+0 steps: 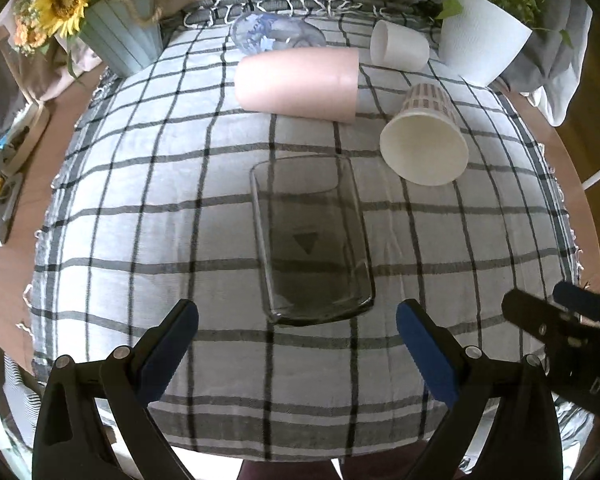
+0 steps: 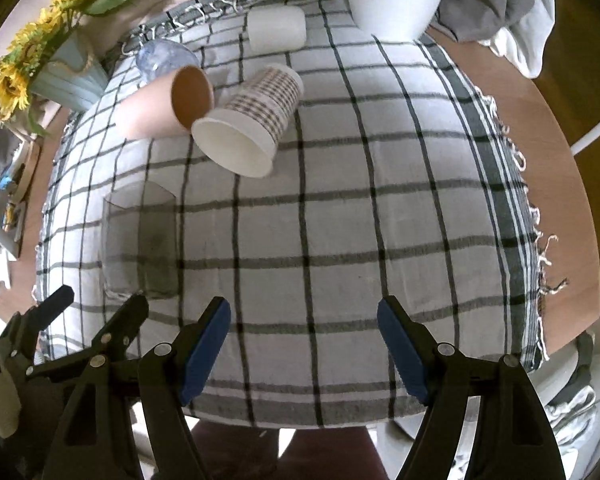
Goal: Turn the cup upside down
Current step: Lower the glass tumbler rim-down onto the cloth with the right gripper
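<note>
A smoky clear glass cup (image 1: 312, 240) stands on the checked cloth (image 1: 160, 208), straight ahead of my left gripper (image 1: 298, 320); its thick end rests on the cloth. The left gripper is open and empty, its blue pads (image 1: 172, 344) just short of the glass. The glass also shows at the left in the right wrist view (image 2: 140, 240). My right gripper (image 2: 304, 340) is open and empty over bare cloth, to the right of the glass. The right gripper's tip shows in the left wrist view (image 1: 556, 320).
Beyond the glass lie a pink cup (image 1: 296, 82), a checked paper cup (image 1: 424, 140) with its mouth towards me, a small white cup (image 1: 398, 46) and a clear bluish cup (image 1: 276, 34). A sunflower pot (image 1: 116, 36) and a white plant pot (image 1: 480, 40) stand at the back corners.
</note>
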The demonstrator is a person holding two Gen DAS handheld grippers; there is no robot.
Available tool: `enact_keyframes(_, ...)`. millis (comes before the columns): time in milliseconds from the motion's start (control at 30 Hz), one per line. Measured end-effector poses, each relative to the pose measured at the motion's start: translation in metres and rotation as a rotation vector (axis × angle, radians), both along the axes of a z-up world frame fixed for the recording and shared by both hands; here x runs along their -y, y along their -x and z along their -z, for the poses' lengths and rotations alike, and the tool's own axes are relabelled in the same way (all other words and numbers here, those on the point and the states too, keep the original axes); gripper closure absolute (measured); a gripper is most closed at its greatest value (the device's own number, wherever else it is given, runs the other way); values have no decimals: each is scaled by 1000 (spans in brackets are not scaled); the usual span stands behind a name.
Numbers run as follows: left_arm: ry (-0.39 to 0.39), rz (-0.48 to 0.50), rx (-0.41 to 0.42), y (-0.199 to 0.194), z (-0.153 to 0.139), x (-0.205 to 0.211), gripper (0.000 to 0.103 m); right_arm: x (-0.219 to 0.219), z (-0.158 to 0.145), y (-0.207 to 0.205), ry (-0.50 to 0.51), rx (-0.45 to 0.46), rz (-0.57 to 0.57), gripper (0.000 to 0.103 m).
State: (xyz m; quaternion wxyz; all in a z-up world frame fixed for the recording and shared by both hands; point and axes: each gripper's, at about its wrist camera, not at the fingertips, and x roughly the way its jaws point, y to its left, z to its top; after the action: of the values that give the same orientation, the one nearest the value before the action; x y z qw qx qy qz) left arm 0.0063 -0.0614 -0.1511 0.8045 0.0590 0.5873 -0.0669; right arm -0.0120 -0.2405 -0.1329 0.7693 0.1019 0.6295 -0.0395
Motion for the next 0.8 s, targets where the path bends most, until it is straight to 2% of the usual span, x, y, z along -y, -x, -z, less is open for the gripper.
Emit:
enact_keyframes(67,-2,-2,6,-1,4,2,3,2,4,2,-1,-9,6,27)
enact_keyframes(167,-3,7,-3,-4,14,6,10,3,11,4,0,-20,9,27)
enact_keyframes(333,-31,10,-7,-7,25,10,23,7,18,5,4,-35,12,27)
enact_keyframes(467,-17,22,1,-8,25,13,35,6,22,5,12,-48,4,27)
enact_keyframes(800,-27,32,-1,1,14,12,36,-1,14,2,16,-32,-21,27)
